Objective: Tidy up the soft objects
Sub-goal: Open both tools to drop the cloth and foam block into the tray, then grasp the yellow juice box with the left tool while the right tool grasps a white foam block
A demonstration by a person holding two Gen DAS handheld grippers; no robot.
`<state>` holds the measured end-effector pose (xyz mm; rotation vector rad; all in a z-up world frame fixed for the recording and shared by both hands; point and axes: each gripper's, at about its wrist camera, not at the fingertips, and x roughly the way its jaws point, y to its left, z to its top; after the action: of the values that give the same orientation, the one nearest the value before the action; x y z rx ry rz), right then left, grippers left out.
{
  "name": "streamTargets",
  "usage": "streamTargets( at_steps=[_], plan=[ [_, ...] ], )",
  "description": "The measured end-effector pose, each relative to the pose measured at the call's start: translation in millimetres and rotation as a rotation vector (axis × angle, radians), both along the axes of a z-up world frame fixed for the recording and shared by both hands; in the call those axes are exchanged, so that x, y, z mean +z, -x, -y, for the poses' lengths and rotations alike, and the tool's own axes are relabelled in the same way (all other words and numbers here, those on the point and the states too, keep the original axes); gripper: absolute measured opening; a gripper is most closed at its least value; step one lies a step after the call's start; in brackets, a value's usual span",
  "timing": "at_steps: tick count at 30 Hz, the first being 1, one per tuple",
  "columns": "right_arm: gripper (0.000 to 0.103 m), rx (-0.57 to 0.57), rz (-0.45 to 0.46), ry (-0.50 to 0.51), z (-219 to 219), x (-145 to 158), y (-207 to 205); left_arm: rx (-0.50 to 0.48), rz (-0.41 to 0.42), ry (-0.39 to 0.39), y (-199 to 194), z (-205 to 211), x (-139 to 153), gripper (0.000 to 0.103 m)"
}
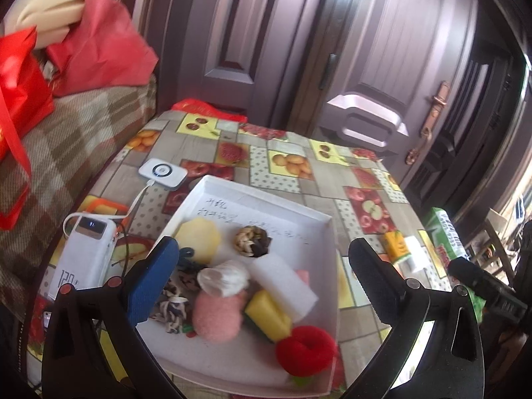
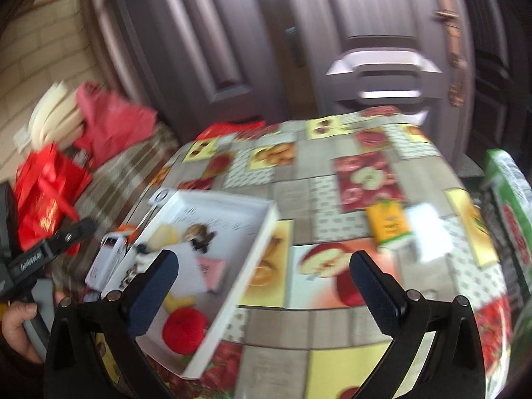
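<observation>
A white tray point(image 1: 212, 189) on the fruit-print table holds several soft things: a red scrunchie point(image 1: 306, 350), a pink puff point(image 1: 217, 316), a white fluffy ball point(image 1: 222, 277), a yellow sponge point(image 1: 269, 314), a white foam block point(image 1: 282, 282), a pale yellow foam piece point(image 1: 199, 237) and a brown-beige scrunchie point(image 1: 251, 241). My left gripper point(image 1: 262, 282) is open and empty, hovering over the tray. My right gripper point(image 2: 262, 286) is open and empty, above the table by the tray's right wall point(image 2: 246, 266). The red scrunchie point(image 2: 184, 331) shows there too, blurred.
A white power bank point(image 1: 84, 252) and a small white device point(image 1: 163, 173) lie left of the tray, joined by a cable. A yellow packet point(image 2: 390, 227) and white block point(image 2: 430, 232) lie right. A green package point(image 2: 508, 199) is at the right edge. Red bags point(image 1: 20, 93) sit on a plaid seat.
</observation>
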<state>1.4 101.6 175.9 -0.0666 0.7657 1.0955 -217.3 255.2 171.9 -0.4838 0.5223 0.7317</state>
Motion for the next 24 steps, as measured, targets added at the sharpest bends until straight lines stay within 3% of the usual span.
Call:
streamTargets(
  at_steps=[5, 8, 15, 24],
  plan=[
    [0.103, -0.113, -0.042, -0.049, 45.4, 8.6, -18.5, -0.018, 0.017, -0.033, 3.5, 19.6, 16.7, 0.103],
    [0.103, -0.140, -0.017, -0.070, 62.6, 16.8, -17.6, -0.025, 0.024, -0.048, 5.7, 29.9, 23.7, 0.103],
    [0.103, -0.160, 0.032, -0.121, 89.8, 34.9, -13.8, -0.045, 0.021, -0.072, 4.9, 49.8, 33.9, 0.103],
    [0.103, -0.173, 0.015, -0.138, 111.7, 34.0, -17.3, -0.060, 0.005, -0.082, 0.3, 69.7, 37.8, 0.103]
  ],
)
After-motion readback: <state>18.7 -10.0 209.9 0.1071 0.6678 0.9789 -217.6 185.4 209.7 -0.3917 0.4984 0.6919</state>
